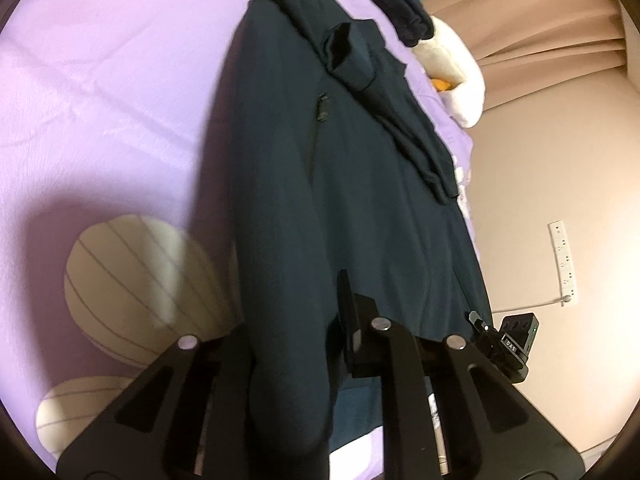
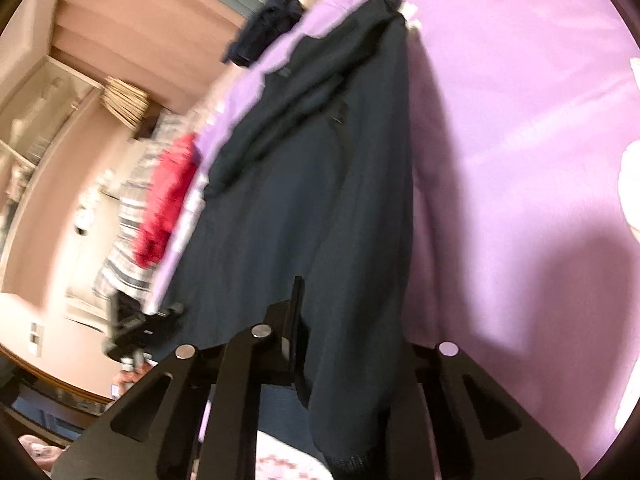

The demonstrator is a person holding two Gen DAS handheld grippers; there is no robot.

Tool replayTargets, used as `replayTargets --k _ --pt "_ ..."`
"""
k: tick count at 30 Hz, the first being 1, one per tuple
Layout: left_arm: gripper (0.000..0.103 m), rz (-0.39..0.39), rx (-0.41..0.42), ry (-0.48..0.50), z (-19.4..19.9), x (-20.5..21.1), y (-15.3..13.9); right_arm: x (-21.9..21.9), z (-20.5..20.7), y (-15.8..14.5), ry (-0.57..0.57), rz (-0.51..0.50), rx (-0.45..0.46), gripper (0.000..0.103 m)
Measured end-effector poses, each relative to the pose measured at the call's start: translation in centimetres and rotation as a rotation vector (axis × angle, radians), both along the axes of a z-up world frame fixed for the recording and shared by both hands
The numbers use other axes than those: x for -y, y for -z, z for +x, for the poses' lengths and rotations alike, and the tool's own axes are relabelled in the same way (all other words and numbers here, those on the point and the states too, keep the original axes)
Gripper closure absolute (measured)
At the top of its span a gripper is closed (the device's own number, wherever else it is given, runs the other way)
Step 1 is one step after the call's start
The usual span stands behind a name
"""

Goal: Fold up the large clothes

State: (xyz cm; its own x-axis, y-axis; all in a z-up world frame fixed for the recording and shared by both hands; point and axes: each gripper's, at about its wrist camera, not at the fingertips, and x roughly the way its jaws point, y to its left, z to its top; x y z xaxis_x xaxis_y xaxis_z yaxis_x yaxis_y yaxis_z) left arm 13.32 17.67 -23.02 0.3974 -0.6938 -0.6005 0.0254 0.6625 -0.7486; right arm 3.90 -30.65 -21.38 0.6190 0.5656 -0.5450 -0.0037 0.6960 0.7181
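A dark navy jacket (image 1: 320, 168) lies lengthwise on the purple bedspread (image 1: 100, 80), one sleeve folded across its chest and a zip pocket showing. My left gripper (image 1: 338, 320) is shut on the near hem, and the cloth bunches up and drapes over its left finger. In the right wrist view the same jacket (image 2: 304, 184) runs away from me. There my right gripper (image 2: 310, 320) is shut on the hem's other corner, with a ribbed cuff hanging below it. Each view shows the other gripper beside the hem: the right gripper (image 1: 508, 340) and the left gripper (image 2: 148, 330).
A folded dark garment (image 1: 404, 12) and a white plush toy (image 1: 452, 68) sit at the bed's far edge. A power strip (image 1: 564, 264) lies on the floor beside the bed. Red cloth (image 2: 170, 200) and a striped cloth (image 2: 128, 216) hang off the bed's side.
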Motion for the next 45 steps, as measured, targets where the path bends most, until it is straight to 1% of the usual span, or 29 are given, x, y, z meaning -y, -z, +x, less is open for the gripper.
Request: replayTargets --k 2,6,11,20,29,34,45 --pt "0.091 -0.001 0.027 0.002 -0.1 0.2 -0.9 -0.1 0.0 -0.8 -0.005 0.019 0.033 0.090" --pt "0.092 -0.008 0.105 0.021 -0.4 0.9 -3.4 -1.1 0.2 -2.3 -0.026 0.011 0.077 0.090" --pt "0.093 -0.015 0.153 0.042 -1.0 1.7 -5.0 -1.8 -0.1 -3.7 -0.041 0.007 0.124 0.090" --pt "0.093 -0.018 0.170 0.051 -2.1 1.7 -5.7 -2.4 -1.0 -4.6 -0.051 0.008 0.145 0.090" --pt "0.093 -0.040 0.172 0.062 -3.7 1.5 -6.1 -2.9 -1.5 -5.9 -0.082 -0.020 0.158 0.091" --pt "0.093 -0.063 0.194 0.069 -5.2 1.1 -7.0 -2.8 -2.2 -6.6 -0.108 -0.031 0.171 0.091" --pt "0.092 -0.089 0.248 0.074 -8.2 -0.3 -9.5 -2.9 -5.5 -9.4 -0.161 -0.072 0.236 0.091"
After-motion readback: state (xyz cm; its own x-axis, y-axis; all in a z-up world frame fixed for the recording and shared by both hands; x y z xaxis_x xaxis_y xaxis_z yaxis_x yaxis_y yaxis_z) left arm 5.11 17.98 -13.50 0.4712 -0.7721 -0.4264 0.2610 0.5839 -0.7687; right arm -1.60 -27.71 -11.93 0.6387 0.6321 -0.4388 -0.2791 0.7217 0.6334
